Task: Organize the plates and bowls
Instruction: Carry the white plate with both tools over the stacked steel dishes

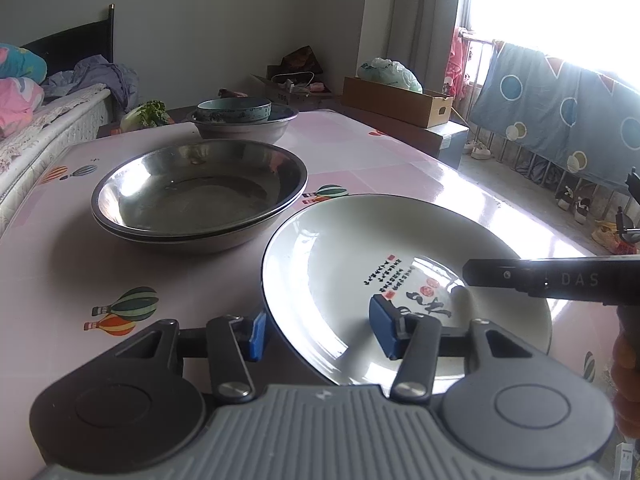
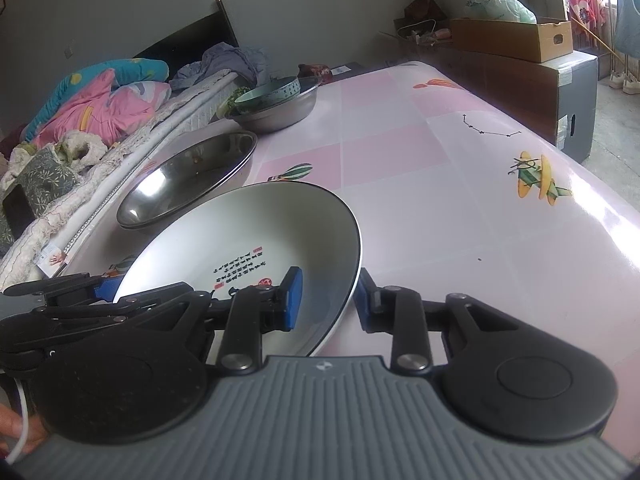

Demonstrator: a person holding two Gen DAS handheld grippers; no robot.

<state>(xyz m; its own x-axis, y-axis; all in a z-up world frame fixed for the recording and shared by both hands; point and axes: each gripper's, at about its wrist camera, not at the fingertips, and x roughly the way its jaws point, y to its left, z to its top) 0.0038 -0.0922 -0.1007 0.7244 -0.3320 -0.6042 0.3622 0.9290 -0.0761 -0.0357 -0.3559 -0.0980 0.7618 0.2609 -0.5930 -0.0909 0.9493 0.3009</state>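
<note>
Straddling the near rim of the white ceramic plate with black calligraphy (image 1: 400,280), both claws stand apart and unclamped, left gripper (image 1: 320,330) and right gripper (image 2: 326,300) equally close, the stacked steel basins (image 1: 200,196) ahead-left.

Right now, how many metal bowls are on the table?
3, perhaps more. Two nested steel bowls sit mid-table, left of the white plate. A third steel bowl stands at the far end, holding a green ceramic bowl that could hide another.
</note>
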